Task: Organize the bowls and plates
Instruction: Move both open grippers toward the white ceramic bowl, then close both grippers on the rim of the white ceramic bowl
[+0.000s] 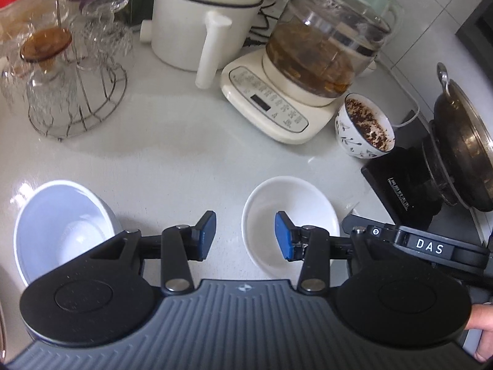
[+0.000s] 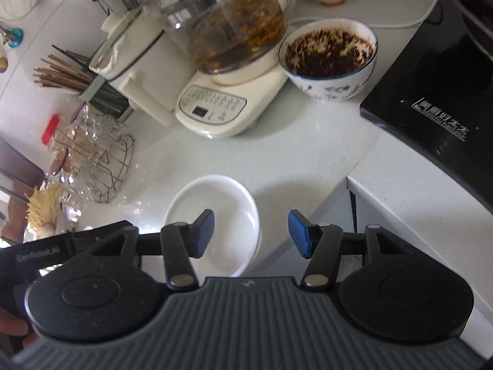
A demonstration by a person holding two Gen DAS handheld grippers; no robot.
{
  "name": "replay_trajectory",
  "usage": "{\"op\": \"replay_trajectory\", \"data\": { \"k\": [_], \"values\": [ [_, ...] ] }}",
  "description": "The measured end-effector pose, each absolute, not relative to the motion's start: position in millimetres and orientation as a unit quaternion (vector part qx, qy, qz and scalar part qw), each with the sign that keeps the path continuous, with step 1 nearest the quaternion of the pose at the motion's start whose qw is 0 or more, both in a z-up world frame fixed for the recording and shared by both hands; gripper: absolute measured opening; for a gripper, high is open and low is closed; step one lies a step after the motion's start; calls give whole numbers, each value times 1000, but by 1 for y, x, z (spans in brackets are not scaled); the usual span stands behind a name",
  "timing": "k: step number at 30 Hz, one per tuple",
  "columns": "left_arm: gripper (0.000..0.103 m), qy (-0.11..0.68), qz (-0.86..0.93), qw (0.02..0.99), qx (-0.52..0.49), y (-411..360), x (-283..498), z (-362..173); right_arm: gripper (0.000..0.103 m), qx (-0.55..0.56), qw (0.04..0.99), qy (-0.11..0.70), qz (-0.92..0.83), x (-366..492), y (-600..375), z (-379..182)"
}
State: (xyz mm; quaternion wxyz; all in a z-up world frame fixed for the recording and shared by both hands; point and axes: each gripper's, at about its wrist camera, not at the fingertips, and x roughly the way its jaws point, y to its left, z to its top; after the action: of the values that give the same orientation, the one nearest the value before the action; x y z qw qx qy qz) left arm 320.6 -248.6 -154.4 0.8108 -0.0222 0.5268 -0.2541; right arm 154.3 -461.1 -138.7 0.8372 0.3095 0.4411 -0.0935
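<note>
Left wrist view is showing the left gripper hanging over a white counter with its blue-padded fingers standing partly apart and holding nothing. The right-hand finger is sitting in front of a small white bowl that is resting upright and empty on the counter; the left-hand finger is lying over bare counter just beside that bowl's rim. A larger white bowl is sitting well to the left, also empty. Farther back a patterned bowl smeared with dark residue is standing next to a glass kettle on its cream base, and a wire rack of glasses is occupying the far left. A black cooktop carrying a dark pan is sitting at the right.

Right wrist view is showing the right gripper with its fingers likewise spread partway and gripping nothing. Its left-hand finger is overlapping the small white bowl, while the other finger is lying past the bowl's rim, over the counter's edge. The patterned bowl and kettle are standing beyond.
</note>
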Motion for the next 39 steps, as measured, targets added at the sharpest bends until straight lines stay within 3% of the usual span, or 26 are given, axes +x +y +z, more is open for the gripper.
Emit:
{"op": "replay_trajectory", "data": {
  "k": [18, 26, 32, 39],
  "values": [
    [46, 575, -247, 779, -32, -269, 335, -195, 48, 318, 818, 475, -64, 178, -462, -172],
    [28, 583, -254, 771, -39, -268, 335, -203, 34, 328, 805, 489, -70, 177, -460, -184],
    [10, 570, -252, 781, -31, -269, 333, -203, 16, 321, 808, 489, -65, 176, -458, -188],
    [7, 562, -265, 783, -33, -268, 330, -201, 13, 305, 815, 489, -63, 176, -454, -186]
  ]
}}
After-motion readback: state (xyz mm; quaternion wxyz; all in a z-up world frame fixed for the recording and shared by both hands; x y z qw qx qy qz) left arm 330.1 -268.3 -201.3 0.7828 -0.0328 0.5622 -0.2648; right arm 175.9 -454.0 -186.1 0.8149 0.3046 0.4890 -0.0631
